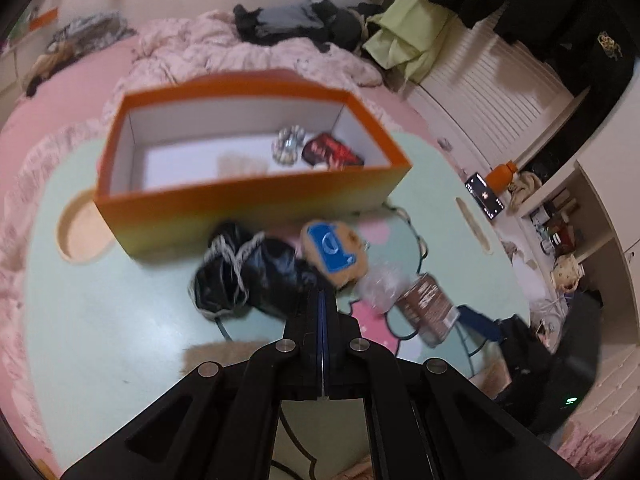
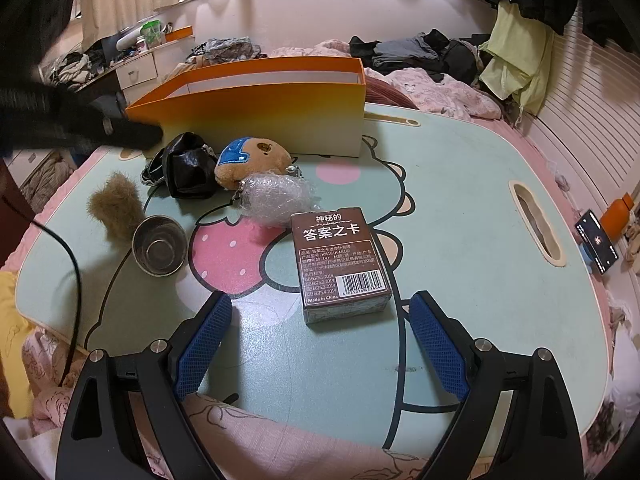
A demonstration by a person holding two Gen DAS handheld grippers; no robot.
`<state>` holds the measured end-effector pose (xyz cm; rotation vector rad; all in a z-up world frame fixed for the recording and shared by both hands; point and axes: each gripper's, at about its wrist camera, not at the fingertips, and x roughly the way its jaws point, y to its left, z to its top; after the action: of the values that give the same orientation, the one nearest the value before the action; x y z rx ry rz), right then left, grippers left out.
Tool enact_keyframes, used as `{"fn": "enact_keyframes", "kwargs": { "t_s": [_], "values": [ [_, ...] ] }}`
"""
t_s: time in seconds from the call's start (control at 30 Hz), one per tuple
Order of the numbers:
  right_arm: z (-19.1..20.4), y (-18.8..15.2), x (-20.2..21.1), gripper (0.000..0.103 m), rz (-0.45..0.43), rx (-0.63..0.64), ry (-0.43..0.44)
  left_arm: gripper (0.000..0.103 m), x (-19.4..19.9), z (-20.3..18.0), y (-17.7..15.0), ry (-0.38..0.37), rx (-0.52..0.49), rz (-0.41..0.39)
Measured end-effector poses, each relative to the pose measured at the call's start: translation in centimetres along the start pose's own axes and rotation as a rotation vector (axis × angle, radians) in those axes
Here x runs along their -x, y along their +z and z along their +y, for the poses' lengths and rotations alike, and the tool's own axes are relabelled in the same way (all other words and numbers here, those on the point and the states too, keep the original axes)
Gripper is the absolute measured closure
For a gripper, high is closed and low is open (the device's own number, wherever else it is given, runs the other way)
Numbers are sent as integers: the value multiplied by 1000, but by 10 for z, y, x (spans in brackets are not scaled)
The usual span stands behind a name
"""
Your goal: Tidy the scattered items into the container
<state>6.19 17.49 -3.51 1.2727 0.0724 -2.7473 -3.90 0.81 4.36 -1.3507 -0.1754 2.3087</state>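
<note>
Orange box point(image 2: 280, 108): we log it at the far side of our mint bench point(image 2: 460, 208), open-topped, holding a red-black packet point(image 1: 332, 152) and a small shiny item point(image 1: 288, 146) at its right end. Still outside, just near of the box: black drawstring pouch point(image 2: 188, 170), plush bear point(image 2: 252, 160) touching it, bubble-wrapped bundle point(image 2: 276, 198), brown card box point(image 2: 340, 264), steel cup point(image 2: 160, 250) on its side, and brown fur tuft point(image 2: 116, 204) at the left. Our left tongs point(image 1: 323, 300) are fully closed, empty, over the pouch's right edge. Our right tongs point(image 2: 320, 312) stand wide apart, empty, with the card box just beyond the tips.
</note>
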Motion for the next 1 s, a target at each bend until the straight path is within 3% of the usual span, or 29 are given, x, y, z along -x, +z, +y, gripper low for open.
{"fn": "enact_keyframes", "kwargs": {
  "t_s": [0.23,0.27,0.37,0.57,0.73,0.8,0.9,1.0],
  "values": [
    [0,0,0,12,-1,-1,-1,100,-3,7,-13,-2,13,-61],
    [0,0,0,12,-1,-1,-1,97,0,8,-14,-7,14,-72],
    [0,0,0,12,0,-1,0,70,10,17,-21,-7,41,-112],
    [0,0,0,12,0,-1,-1,69,26,32,-20,-18,83,-154],
    [0,-1,0,7,3,0,1,68,46,25,22,39,38,-214],
    [0,-1,0,5,6,-1,1,59,40,22,56,65,20,-179],
    [-1,-2,0,5,7,-3,-1,59,2,26,99,137,23,-19],
    [-1,-2,0,5,7,-3,-2,59,-43,29,120,231,17,122]
  ]
}}
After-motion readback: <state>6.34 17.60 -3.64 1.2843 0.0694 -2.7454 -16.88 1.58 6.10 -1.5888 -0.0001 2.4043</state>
